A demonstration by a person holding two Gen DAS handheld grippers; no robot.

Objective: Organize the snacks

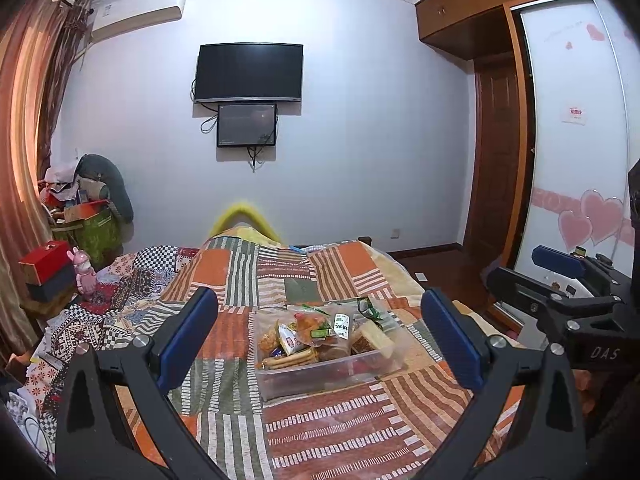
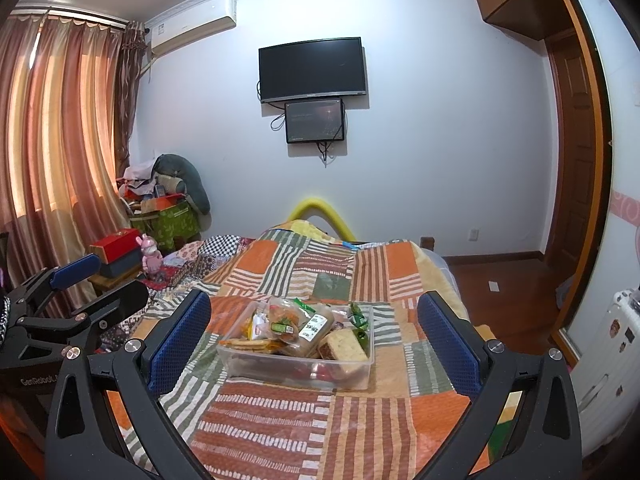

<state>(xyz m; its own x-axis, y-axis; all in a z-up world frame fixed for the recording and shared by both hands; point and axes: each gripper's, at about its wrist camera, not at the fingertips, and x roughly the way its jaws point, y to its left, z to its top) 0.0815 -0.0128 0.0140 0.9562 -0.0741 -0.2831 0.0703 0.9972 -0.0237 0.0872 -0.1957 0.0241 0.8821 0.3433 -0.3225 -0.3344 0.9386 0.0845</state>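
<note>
Left gripper: your left gripper (image 1: pixel 320 344) hangs over the patchwork bedspread (image 1: pixel 280 420) with its blue-padded fingers (image 1: pixel 188 336) spread wide, nothing between them.
Right gripper: your right gripper (image 2: pixel 314 344) is likewise spread wide and holds nothing; its pads (image 2: pixel 448 344) stand well apart.
Snack tub, left view: the clear plastic tub (image 1: pixel 320 376) sits on the bedspread at 12 o'clock from your left fingertips, framed by the gap between them but touching neither pad.
Snack tub, right view: the same tub (image 2: pixel 280 370) lies at 12 o'clock ahead, between the two fingers' lines and apart from both.
Contents: wrapped snacks (image 1: pixel 320 332) are piled inside, among them biscuit sticks at the tub's 7 o'clock corner and a pale cake slab (image 2: pixel 344 346) at its 4 o'clock side.
Neighbour tools: your right gripper shows at 3 o'clock in the left view; your left one at 9 o'clock in the right view.
Far wall: a dark television (image 1: pixel 248 72) hangs at 12 o'clock, a smaller screen (image 1: pixel 247 125) just under it.
</note>
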